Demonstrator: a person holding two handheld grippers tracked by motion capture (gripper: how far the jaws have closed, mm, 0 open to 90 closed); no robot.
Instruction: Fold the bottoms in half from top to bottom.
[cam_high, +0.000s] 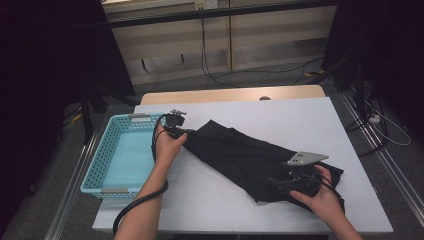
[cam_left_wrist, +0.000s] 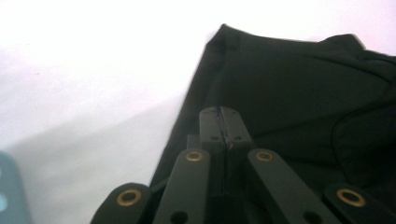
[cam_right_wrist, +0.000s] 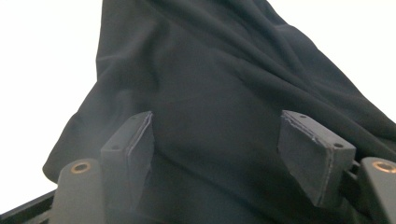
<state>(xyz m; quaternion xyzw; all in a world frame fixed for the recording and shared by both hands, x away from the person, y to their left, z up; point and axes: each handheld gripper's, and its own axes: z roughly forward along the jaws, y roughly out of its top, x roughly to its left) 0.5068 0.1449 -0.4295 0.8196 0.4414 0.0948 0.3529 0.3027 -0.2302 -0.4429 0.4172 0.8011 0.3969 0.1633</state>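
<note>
We record one white table (cam_high: 235, 210) bearing one black cloth (cam_high: 240, 155), laid slantwise across its middle, and one light-blue basket (cam_high: 107, 150) just beside the cloth's left end. The left gripper (cam_left_wrist: 223, 123) is clamped on the cloth's left edge. The right gripper (cam_right_wrist: 217, 154) rests over the cloth's right end, jaws apart, nothing pinched.
</note>
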